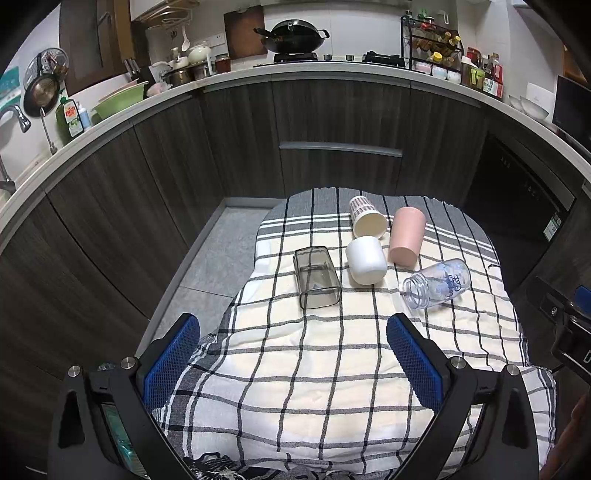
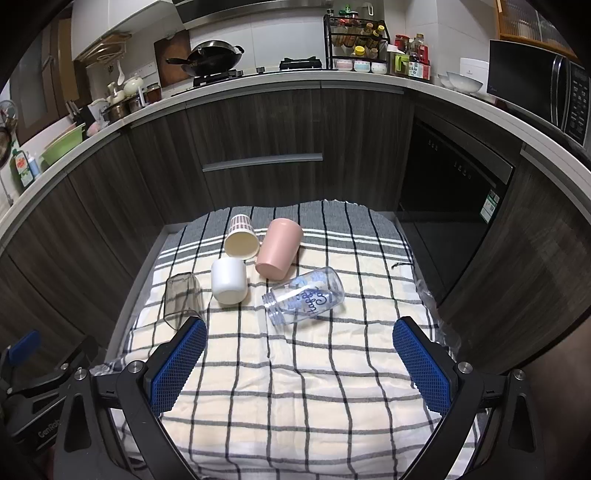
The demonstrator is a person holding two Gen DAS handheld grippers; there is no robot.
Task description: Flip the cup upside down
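Several cups lie on their sides on a checked cloth (image 1: 332, 354). A smoky square clear cup (image 1: 317, 277) (image 2: 181, 298) lies at the left. A white cup (image 1: 366, 260) (image 2: 229, 280) lies beside it. A patterned paper cup (image 1: 366, 217) (image 2: 242, 236) and a pink cup (image 1: 406, 236) (image 2: 279, 253) lie behind. A clear bottle-like cup with blue writing (image 1: 437, 283) (image 2: 306, 295) lies at the right. My left gripper (image 1: 293, 325) is open and empty, short of the cups. My right gripper (image 2: 301, 328) is open and empty, just in front of the clear cup.
The cloth (image 2: 295, 387) covers a small table with floor tiles (image 1: 221, 266) to its left. Dark kitchen cabinets (image 1: 332, 129) and a counter with a wok (image 1: 293, 35) curve behind. A dishwasher (image 2: 450, 177) stands at the right. The other gripper shows at each frame's edge (image 1: 569, 325) (image 2: 33, 373).
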